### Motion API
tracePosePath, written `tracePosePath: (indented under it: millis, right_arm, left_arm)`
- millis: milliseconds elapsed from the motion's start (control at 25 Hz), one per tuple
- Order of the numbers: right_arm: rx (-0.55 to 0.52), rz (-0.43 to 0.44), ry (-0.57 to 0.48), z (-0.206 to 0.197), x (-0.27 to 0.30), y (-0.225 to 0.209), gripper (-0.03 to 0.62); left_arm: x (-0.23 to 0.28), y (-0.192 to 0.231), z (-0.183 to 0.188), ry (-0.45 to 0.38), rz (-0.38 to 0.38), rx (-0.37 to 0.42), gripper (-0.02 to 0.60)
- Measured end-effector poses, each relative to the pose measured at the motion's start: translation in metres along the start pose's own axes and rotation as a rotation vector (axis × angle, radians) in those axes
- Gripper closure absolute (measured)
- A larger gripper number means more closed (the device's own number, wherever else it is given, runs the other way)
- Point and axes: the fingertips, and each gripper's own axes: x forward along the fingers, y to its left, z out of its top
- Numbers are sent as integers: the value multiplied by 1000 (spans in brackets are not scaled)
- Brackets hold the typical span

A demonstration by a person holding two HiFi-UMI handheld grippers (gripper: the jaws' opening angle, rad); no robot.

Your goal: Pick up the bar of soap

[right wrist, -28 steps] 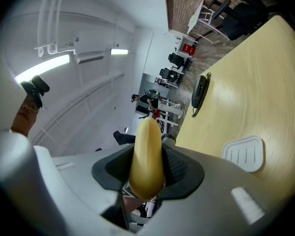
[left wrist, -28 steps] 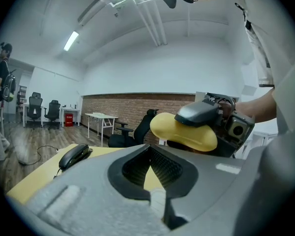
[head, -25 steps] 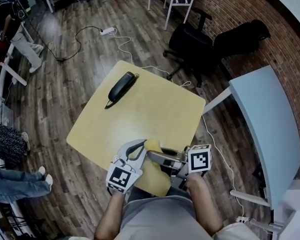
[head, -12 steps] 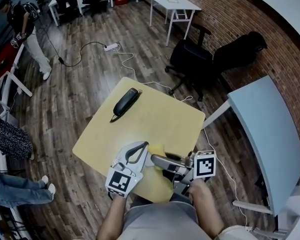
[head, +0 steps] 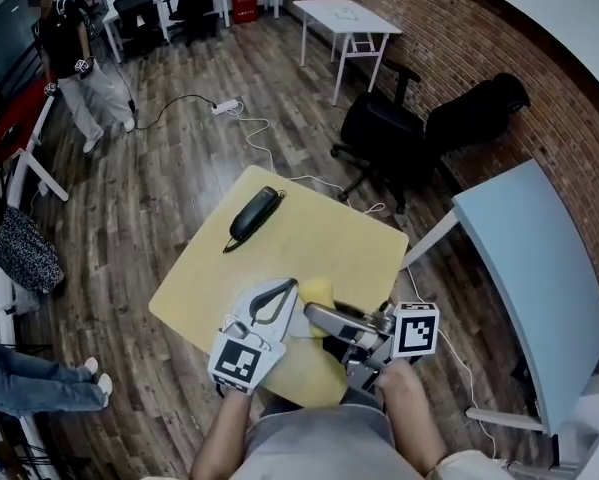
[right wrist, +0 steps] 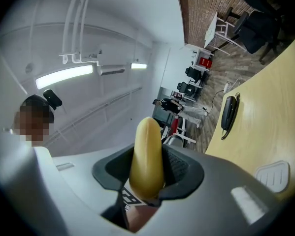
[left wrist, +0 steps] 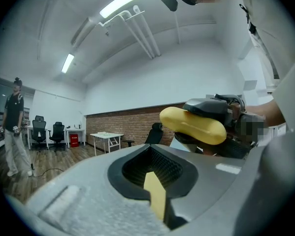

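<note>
Brown wood boards cover the floor (head: 179, 168), and a red brick wall (head: 459, 28) runs along the room at 1 o'clock. A square yellow table (head: 349, 238) stands in the middle. Near its 11 o'clock corner lies a black phone (head: 256, 215). A black chair (head: 379, 128) sits off the table at 1 o'clock. A person (head: 74, 58) stands far away at 10 o'clock.

The bar of soap (right wrist: 146, 151) is yellow and long. It is over the table's 6 o'clock edge, close to the one who holds the tools. The right gripper (head: 319, 318) has its claw squeezed on the soap, one jaw on each side, and the soap pokes out past the tips. In the right gripper view the table top is off at 3 o'clock, and the soap does not touch it. So the soap looks to be up in the air.

The left gripper (left wrist: 154, 195) is just beside the soap, at its 9 o'clock in the head view. I cannot tell if it touches the soap. Its claw is together, with only a thin slit, and it holds nothing.

I think the job is pretty much done: the soap is grabbed and off the table. What is left is small. A good squeeze is needed so the slippery bar does not slide out.
</note>
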Motion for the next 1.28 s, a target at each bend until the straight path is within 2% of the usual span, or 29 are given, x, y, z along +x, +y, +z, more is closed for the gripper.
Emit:
tracePosePath:
  millis: [280,560,1280]
  right_arm:
    - [-17,22,-8,2,1,9,441]
    - [-17,3,-11,0,-3,5,441]
    - [-11,4,-21,2,-2,3,441]
  left_arm:
    - [1,-3,7,0,-14,0,578]
    - [0,-8,3,0,-13,-16,578]
    - [1,-6,7,-7,-17,19,578]
